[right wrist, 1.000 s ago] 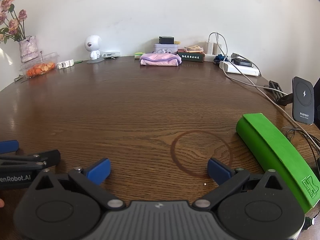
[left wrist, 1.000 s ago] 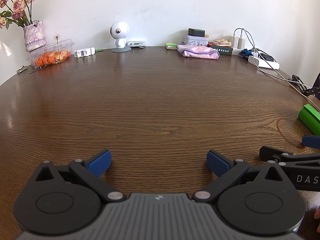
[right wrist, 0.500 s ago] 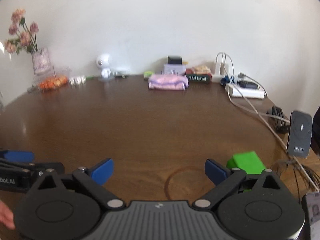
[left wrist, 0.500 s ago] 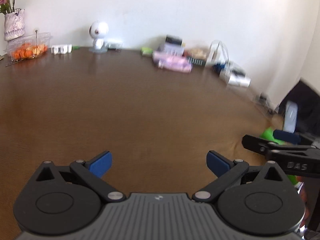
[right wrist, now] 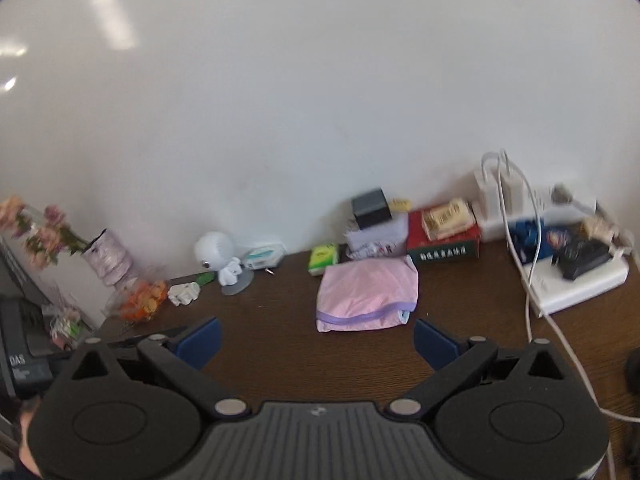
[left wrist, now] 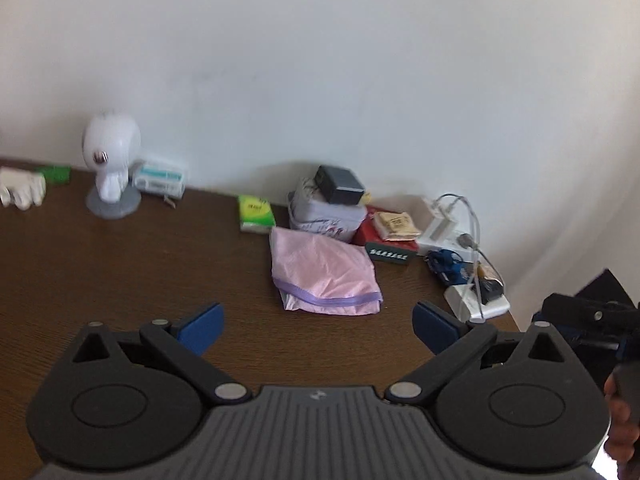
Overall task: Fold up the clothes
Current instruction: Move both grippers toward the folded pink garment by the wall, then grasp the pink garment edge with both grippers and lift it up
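Flowers (right wrist: 38, 232) blurred, right claw (left wrist: 592, 320) cut off

Both views are being taken from fisheye cameras mounted just behind the fingers of a handheld gripper, each looking forward and somewhat downward across the brown table (left wrist: 120, 264) toward the white wall (left wrist: 320, 80). The left gripper (left wrist: 318, 324) is being framed at the bottom of its own view, the right gripper (right wrist: 316, 340) likewise. The far edge of the table is being seen from fairly near in both. The same stretch is being shared: the folded pink garment (left wrist: 324, 276) (right wrist: 368, 296), the white round-headed figure (left wrist: 111, 160) (right wrist: 220, 258) and the white power strip (left wrist: 476, 300) (right wrist: 576, 284). The right view is being angled so that more of the left end is being taken in, with the vase of flowers (right wrist: 108, 260)
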The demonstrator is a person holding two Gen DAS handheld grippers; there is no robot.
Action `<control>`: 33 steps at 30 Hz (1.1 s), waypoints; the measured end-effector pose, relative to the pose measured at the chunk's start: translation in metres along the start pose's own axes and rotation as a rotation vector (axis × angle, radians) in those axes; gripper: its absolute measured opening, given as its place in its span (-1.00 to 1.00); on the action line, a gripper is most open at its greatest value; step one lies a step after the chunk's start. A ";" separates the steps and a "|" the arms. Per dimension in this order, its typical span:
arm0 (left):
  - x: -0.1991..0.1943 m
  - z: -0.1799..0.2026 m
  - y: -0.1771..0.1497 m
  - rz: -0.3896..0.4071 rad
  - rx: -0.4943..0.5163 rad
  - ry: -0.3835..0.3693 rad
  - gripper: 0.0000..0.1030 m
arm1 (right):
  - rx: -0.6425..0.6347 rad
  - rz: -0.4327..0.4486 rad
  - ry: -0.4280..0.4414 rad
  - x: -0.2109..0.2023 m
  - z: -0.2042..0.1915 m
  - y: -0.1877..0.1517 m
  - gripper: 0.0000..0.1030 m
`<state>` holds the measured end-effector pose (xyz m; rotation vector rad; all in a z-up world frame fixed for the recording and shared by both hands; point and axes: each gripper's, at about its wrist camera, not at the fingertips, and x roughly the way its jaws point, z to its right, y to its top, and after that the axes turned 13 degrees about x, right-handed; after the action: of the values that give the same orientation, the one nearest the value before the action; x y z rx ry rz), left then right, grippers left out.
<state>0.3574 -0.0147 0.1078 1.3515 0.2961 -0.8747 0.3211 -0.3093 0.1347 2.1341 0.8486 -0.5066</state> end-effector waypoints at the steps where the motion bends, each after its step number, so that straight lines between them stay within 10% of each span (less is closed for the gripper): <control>1: 0.026 -0.012 0.001 -0.033 -0.045 -0.016 0.76 | 0.042 -0.021 -0.032 0.026 0.011 0.006 0.73; 12: 0.162 -0.057 -0.004 -0.135 -0.236 -0.085 0.61 | 0.422 -0.177 0.028 0.186 0.104 0.030 0.32; 14: 0.170 -0.058 -0.003 -0.137 -0.253 -0.111 0.23 | 0.427 -0.196 0.052 0.196 0.101 0.034 -0.02; 16: 0.174 -0.059 0.000 -0.136 -0.270 -0.137 -0.62 | 0.385 -0.194 0.045 0.201 0.093 0.039 -0.65; 18: 0.175 -0.061 0.002 -0.131 -0.288 -0.162 -0.79 | 0.310 -0.172 0.028 0.199 0.083 0.043 -0.79; 26: 0.106 -0.048 0.024 0.009 -0.243 -0.204 -0.92 | 0.148 -0.072 0.083 0.139 0.038 0.050 -0.95; 33: -0.049 -0.001 0.059 0.244 -0.141 -0.267 -0.94 | 0.007 0.102 0.243 0.002 -0.038 0.054 -0.95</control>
<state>0.3663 0.0028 0.1826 1.0986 -0.0148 -0.8020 0.3644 -0.3050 0.1848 2.2626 0.8640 -0.2006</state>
